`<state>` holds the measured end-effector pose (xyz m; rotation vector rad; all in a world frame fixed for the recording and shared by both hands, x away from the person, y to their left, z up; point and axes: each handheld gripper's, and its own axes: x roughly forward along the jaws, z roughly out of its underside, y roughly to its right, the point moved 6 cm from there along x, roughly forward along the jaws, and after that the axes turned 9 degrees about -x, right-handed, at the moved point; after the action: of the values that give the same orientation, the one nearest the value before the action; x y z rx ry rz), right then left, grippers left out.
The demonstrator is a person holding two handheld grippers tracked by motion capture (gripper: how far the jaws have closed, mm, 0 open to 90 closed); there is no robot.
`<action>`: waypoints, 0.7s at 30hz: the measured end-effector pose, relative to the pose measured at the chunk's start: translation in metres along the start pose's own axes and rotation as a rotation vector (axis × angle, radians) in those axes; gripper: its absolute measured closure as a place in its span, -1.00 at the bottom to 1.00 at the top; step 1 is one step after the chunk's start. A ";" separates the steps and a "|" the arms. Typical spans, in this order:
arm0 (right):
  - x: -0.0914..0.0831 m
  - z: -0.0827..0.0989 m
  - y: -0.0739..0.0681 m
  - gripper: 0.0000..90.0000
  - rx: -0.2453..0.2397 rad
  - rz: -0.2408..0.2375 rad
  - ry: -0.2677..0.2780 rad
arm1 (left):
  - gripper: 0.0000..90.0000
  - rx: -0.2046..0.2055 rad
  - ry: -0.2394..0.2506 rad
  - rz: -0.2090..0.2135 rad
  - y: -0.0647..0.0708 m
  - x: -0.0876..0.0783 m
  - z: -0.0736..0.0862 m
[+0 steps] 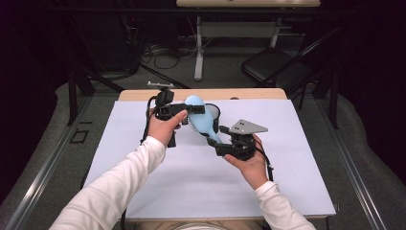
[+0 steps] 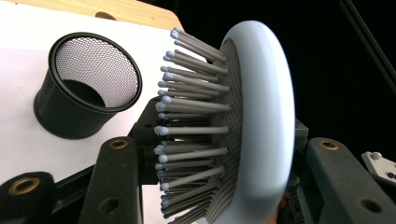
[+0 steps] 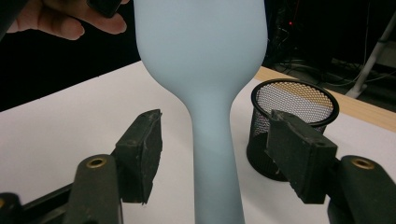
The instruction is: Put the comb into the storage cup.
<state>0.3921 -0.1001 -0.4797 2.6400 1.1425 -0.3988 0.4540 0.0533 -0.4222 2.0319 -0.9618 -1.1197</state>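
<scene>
Setting: a dark room with a chair [image 1: 270, 64] and a second table [image 1: 247, 4] at the back; in front, a wooden table [image 1: 143, 94] is carrying a white sheet [image 1: 191, 177]. High view: a person in white sleeves is reaching in from the bottom edge. The left gripper [image 1: 184, 109] is pinching the head of a pale blue hairbrush [image 1: 200, 120], which is hanging in the air above the middle of the sheet, just in front of a black mesh cup [image 1: 214, 111] standing near the far edge. The right gripper [image 1: 213, 142] is sitting at the lower end of the brush handle, a grey three-cornered plate [image 1: 247, 127] lying on top of it. Left gripper view: the brush head [image 2: 261, 116] is standing between the two black jaws, clamped tight, its grey bristles [image 2: 191, 126] pointing to the left; the mesh cup [image 2: 86, 84] is resting upright on the white sheet [image 2: 23, 140] beyond. Right gripper view: the brush handle [image 3: 217, 177] is rising up the middle between the spread jaws, both pads standing clear of it on either side with nothing pressed; the other hand [image 3: 65, 18] is showing at the top left, and the mesh cup [image 3: 294, 116] is standing behind the right-hand jaw.
</scene>
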 end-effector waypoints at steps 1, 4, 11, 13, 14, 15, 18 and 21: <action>0.000 0.000 0.000 -0.26 -0.003 0.008 -0.003 | 0.10 0.001 -0.002 -0.003 0.000 0.000 0.000; 0.000 0.000 0.001 -0.28 -0.003 0.011 -0.007 | 0.10 -0.014 -0.003 -0.005 -0.001 0.000 -0.001; 0.000 -0.001 -0.001 -0.51 0.008 0.016 -0.027 | 0.10 -0.010 0.003 -0.010 -0.002 -0.001 -0.003; 0.001 -0.001 -0.002 -0.55 0.002 0.011 -0.031 | 0.10 -0.016 0.007 -0.014 -0.002 -0.001 -0.003; 0.001 -0.001 -0.003 -0.59 -0.002 0.013 -0.038 | 0.10 -0.015 0.009 -0.014 -0.002 -0.001 -0.004; 0.001 -0.001 -0.003 -0.63 -0.007 0.017 -0.040 | 0.10 -0.015 0.009 -0.013 -0.002 -0.001 -0.004; 0.001 -0.001 -0.004 -0.67 -0.007 0.030 -0.045 | 0.10 -0.013 0.000 -0.013 -0.002 -0.001 -0.004; 0.000 -0.002 -0.003 -0.69 -0.004 0.039 -0.046 | 0.10 -0.006 0.001 -0.019 -0.002 0.000 -0.004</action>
<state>0.3901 -0.0970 -0.4780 2.6311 1.0750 -0.4473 0.4578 0.0555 -0.4220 2.0402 -0.9396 -1.1305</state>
